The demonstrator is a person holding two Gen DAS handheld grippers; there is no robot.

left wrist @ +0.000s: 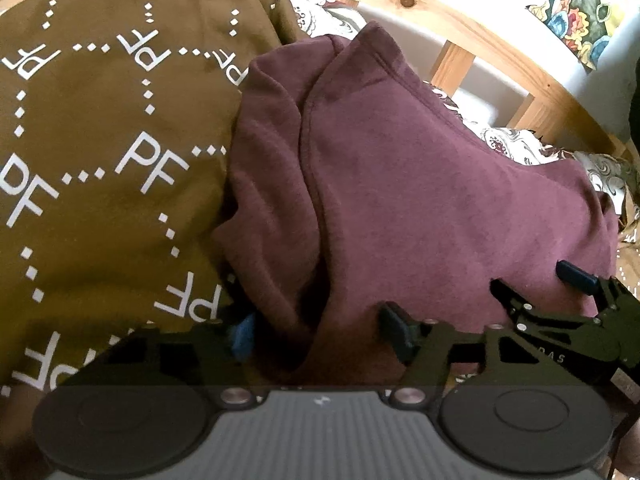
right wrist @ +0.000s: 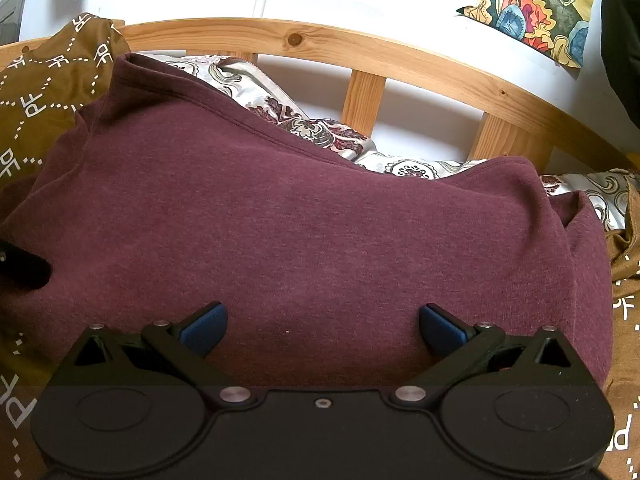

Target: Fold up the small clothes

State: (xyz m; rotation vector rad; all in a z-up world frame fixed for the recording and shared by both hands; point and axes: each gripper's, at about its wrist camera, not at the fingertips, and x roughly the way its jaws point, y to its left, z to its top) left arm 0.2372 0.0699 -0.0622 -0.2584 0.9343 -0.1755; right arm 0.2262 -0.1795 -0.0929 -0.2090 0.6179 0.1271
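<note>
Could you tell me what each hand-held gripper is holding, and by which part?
The left hand-held gripper pinches the maroon garment by a bunched fold at its near edge; the right hand-held gripper stands open, holding nothing.

Bed with pale pine headboard (right wrist: 320, 46), slatted, against white wall; patterned paisley bedding (right wrist: 280, 116) bunched below the rail; olive-brown cloth printed "PF" (left wrist: 100, 140) spread over the surface; maroon garment (right wrist: 300, 240) lying on top, partly folded, overlapping brown cloth at left edge.
</note>
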